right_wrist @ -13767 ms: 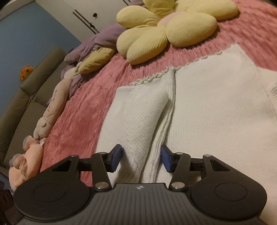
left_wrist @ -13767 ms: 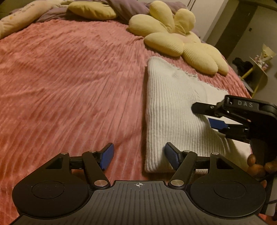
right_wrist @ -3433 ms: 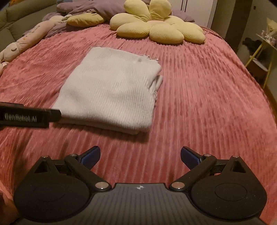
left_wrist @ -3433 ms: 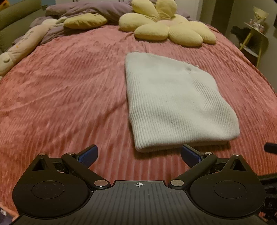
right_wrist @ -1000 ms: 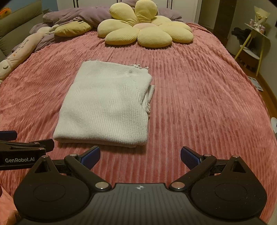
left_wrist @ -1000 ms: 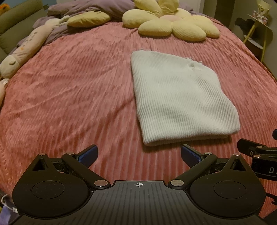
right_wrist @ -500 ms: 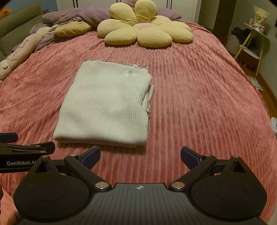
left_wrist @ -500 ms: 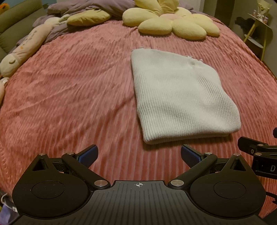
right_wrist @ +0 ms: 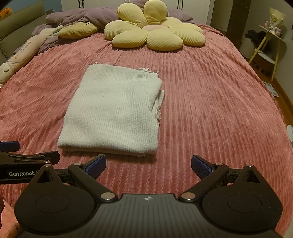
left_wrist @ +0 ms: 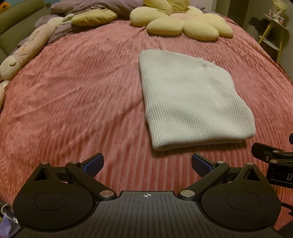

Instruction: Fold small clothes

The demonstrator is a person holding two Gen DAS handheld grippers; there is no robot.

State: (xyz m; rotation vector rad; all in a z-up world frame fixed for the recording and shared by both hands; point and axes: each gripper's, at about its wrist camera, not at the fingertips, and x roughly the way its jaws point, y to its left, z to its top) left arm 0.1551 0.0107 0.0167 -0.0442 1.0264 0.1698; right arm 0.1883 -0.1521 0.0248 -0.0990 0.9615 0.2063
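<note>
A white ribbed knit garment (left_wrist: 192,102) lies folded into a neat rectangle on the pink ribbed bedspread (left_wrist: 73,95). It also shows in the right wrist view (right_wrist: 115,111), with layered edges on its right side. My left gripper (left_wrist: 146,163) is open and empty, held back from the garment's near edge. My right gripper (right_wrist: 148,163) is open and empty, also just short of the near edge. Each gripper shows at the side of the other's view.
A yellow flower-shaped cushion (right_wrist: 155,34) lies at the far end of the bed. A purple blanket (right_wrist: 77,16) and long plush toys (left_wrist: 27,53) lie along the far left. A yellow side table (right_wrist: 269,45) stands beyond the bed's right edge.
Both grippers have stayed open and nearly still over the last second. The folded garment has not moved.
</note>
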